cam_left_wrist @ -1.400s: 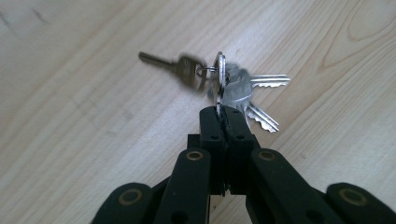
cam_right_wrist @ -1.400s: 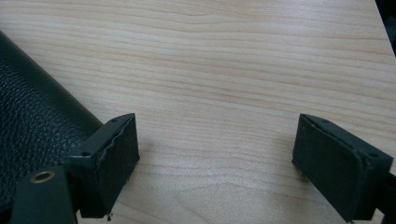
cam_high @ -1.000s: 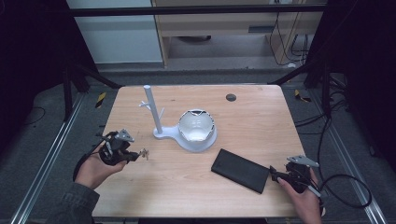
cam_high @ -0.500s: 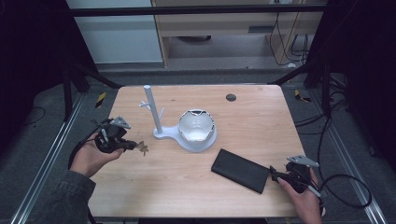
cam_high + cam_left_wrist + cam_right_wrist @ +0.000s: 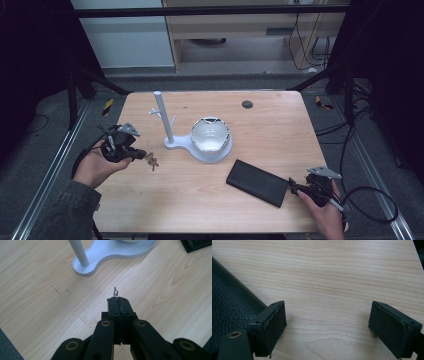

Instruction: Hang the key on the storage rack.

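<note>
While left gripper (image 5: 142, 155) pinches a small metal key bunch (image 5: 151, 161) shut, right gripper (image 5: 328, 325) gapes wide, empty, beside black leather case (image 5: 257, 182).

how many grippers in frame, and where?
2. The left gripper is at the table's left edge, shut on a small bunch of keys. The right gripper is at the near right, jaws open, beside the black case.
</note>
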Demonstrator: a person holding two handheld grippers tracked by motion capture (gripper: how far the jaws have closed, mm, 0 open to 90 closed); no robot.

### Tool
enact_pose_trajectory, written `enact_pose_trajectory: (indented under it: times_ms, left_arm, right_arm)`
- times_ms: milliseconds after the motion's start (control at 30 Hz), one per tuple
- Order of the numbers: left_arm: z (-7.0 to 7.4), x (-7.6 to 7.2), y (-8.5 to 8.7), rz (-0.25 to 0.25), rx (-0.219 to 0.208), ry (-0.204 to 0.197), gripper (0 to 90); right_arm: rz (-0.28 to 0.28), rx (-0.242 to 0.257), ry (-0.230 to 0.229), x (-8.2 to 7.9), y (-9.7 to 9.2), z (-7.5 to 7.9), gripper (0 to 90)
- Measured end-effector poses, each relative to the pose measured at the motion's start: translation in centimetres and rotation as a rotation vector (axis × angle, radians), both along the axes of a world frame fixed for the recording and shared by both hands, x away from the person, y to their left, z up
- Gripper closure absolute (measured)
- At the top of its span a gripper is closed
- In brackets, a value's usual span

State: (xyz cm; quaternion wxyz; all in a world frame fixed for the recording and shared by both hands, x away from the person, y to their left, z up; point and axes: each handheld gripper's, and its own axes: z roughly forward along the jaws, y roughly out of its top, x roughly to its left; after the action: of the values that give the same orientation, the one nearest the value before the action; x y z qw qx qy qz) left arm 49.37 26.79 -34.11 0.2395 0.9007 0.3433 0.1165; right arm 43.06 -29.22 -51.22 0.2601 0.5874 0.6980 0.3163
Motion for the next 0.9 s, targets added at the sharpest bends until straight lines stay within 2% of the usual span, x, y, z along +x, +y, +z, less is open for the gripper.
enact_pose_trajectory:
  times_ms: [133,200,333,467,600,733,900]
  left_arm:
    - [1.1,0.0,-0.1,-0.010,0.004,-0.003,90.0]
    - [2.0,0.1,-0.1,-0.005,-0.004,-0.017,90.0]
    - [4.2,0.4,-0.3,0.007,-0.017,-0.049,90.0]
    - [6.8,1.1,-0.4,0.015,-0.012,-0.076,90.0]
    - [8.8,1.8,-0.6,0.028,-0.014,-0.097,90.0]
    - [9.8,2.4,-0.8,0.039,-0.003,-0.108,90.0]
    - [10.4,3.2,-0.7,0.060,0.013,-0.113,90.0]
  right_arm:
    - [0.000,0.000,0.000,0.0,0.0,0.0,14.4]
    - [0.000,0.000,0.000,0.0,0.0,0.0,14.4]
    - [0.000,0.001,0.000,0.0,0.0,0.0,14.4]
    - [0.000,0.000,0.000,0.0,0.0,0.0,14.4]
    - [0.001,-0.002,0.000,0.0,0.0,0.0,14.4]
    - [0.001,-0.002,0.000,0.0,0.0,0.0,14.4]
    - [0.002,-0.006,-0.001,0.0,0.0,0.0,14.4]
